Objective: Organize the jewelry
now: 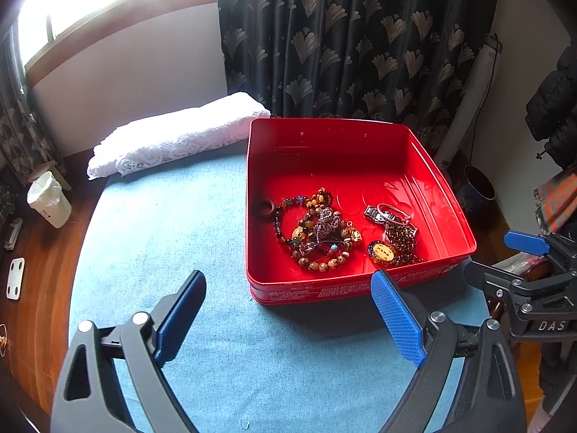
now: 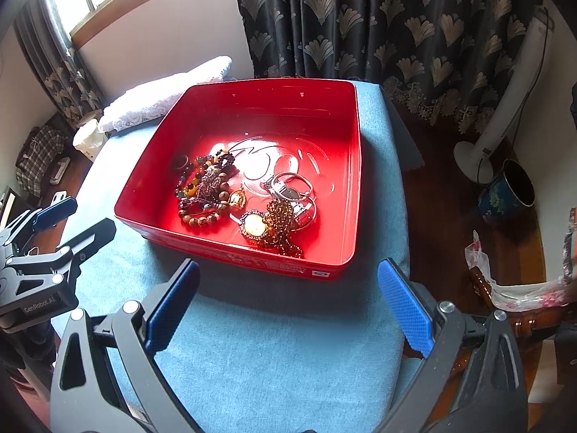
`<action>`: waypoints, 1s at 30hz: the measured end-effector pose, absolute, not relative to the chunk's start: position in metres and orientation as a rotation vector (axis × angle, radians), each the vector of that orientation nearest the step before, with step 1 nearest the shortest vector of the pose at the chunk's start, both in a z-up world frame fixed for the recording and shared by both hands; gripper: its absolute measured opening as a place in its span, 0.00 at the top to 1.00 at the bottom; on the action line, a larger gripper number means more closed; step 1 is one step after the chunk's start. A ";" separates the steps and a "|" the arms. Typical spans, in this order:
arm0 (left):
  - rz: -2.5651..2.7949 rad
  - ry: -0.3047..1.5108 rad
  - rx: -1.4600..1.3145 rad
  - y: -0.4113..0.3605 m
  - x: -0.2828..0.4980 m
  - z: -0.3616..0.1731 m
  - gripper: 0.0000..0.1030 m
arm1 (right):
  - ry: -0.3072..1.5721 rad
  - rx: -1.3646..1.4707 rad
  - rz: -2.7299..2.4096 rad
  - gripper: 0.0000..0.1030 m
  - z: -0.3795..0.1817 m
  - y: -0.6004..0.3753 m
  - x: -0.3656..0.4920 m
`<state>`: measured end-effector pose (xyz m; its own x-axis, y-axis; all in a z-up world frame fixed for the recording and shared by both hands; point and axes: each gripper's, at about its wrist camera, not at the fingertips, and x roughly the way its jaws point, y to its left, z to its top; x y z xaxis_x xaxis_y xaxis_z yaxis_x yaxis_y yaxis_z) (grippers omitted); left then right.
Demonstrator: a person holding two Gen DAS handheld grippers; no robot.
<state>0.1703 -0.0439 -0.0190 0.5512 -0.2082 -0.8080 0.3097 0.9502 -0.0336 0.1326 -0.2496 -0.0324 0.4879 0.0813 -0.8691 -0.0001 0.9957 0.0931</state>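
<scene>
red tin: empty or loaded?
Loaded, partly. The red tin holds beaded bracelets, a watch and a pendant bunched near its front; the back half is bare.

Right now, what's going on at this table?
A person holds a gripper in each hand, both open and empty, short of a red tin on the blue cloth. The left gripper and right gripper touch nothing. The jewelry is already in the tin: beaded bracelets, a dark ring and a watch, heaped together.
</scene>
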 end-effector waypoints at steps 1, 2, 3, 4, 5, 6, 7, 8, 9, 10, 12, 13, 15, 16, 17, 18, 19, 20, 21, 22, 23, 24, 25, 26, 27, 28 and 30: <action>-0.305 0.937 0.118 -0.044 0.170 -0.019 0.12 | 1.061 0.084 0.050 0.07 -0.032 -0.250 0.133; -0.305 0.936 0.118 -0.044 0.170 -0.019 0.12 | 1.061 0.084 0.050 0.07 -0.032 -0.250 0.133; -0.306 0.936 0.118 -0.044 0.170 -0.019 0.12 | 1.060 0.083 0.050 0.07 -0.032 -0.250 0.133; -0.306 0.937 0.116 -0.044 0.170 -0.019 0.12 | 1.060 0.081 0.052 0.07 -0.032 -0.249 0.133; -0.304 0.937 0.117 -0.044 0.170 -0.019 0.12 | 1.060 0.082 0.052 0.07 -0.032 -0.250 0.133; -0.303 0.937 0.117 -0.044 0.170 -0.018 0.12 | 1.060 0.081 0.053 0.07 -0.033 -0.249 0.133; -0.303 0.937 0.117 -0.044 0.169 -0.018 0.12 | 1.060 0.081 0.053 0.07 -0.033 -0.249 0.133; -0.303 0.937 0.117 -0.045 0.169 -0.018 0.12 | 1.060 0.081 0.054 0.07 -0.033 -0.249 0.133; -0.303 0.938 0.116 -0.045 0.169 -0.018 0.12 | 1.060 0.081 0.053 0.07 -0.033 -0.249 0.133; -0.304 0.937 0.116 -0.044 0.170 -0.018 0.12 | 1.060 0.081 0.052 0.07 -0.033 -0.249 0.133; -0.303 0.938 0.115 -0.044 0.169 -0.018 0.12 | 1.060 0.081 0.053 0.07 -0.033 -0.249 0.133; -0.303 0.937 0.115 -0.044 0.169 -0.018 0.12 | 1.060 0.081 0.053 0.07 -0.033 -0.249 0.133; -0.303 0.936 0.115 -0.045 0.170 -0.017 0.12 | 1.060 0.081 0.054 0.07 -0.033 -0.249 0.133; -0.303 0.937 0.115 -0.045 0.170 -0.017 0.12 | 1.060 0.080 0.055 0.07 -0.033 -0.248 0.133; -0.303 0.938 0.115 -0.045 0.170 -0.017 0.12 | 1.060 0.080 0.055 0.07 -0.034 -0.247 0.134; -0.302 0.937 0.115 -0.045 0.170 -0.017 0.12 | 1.061 0.080 0.054 0.07 -0.034 -0.247 0.134; -0.302 0.936 0.115 -0.045 0.169 -0.017 0.12 | 1.061 0.080 0.054 0.07 -0.034 -0.247 0.133; -0.302 0.937 0.114 -0.045 0.170 -0.017 0.12 | 1.061 0.081 0.054 0.07 -0.034 -0.246 0.134; -0.303 0.938 0.114 -0.045 0.170 -0.017 0.12 | 1.061 0.081 0.054 0.07 -0.034 -0.246 0.134; -0.302 0.938 0.114 -0.045 0.170 -0.017 0.12 | 1.061 0.080 0.054 0.07 -0.034 -0.246 0.134; -0.301 0.939 0.114 -0.044 0.170 -0.018 0.12 | 1.062 0.079 0.055 0.07 -0.034 -0.246 0.134; -0.302 0.940 0.114 -0.045 0.169 -0.018 0.12 | 1.062 0.079 0.055 0.07 -0.034 -0.246 0.134; -0.303 0.941 0.113 -0.045 0.169 -0.018 0.12 | 1.062 0.080 0.054 0.07 -0.034 -0.246 0.134; -0.302 0.942 0.112 -0.045 0.170 -0.019 0.12 | 1.063 0.079 0.054 0.07 -0.034 -0.246 0.134; -0.303 0.942 0.112 -0.045 0.170 -0.019 0.12 | 1.062 0.080 0.054 0.07 -0.034 -0.246 0.134; -0.303 0.942 0.112 -0.045 0.170 -0.019 0.12 | 1.062 0.081 0.054 0.07 -0.034 -0.246 0.134; -0.302 0.942 0.111 -0.044 0.170 -0.019 0.12 | 1.062 0.080 0.054 0.07 -0.034 -0.246 0.134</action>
<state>0.1704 -0.0444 -0.0186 0.5496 -0.2061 -0.8096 0.3021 0.9525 -0.0374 0.1338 -0.2464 -0.0335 0.4865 0.0831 -0.8697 -0.0058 0.9957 0.0919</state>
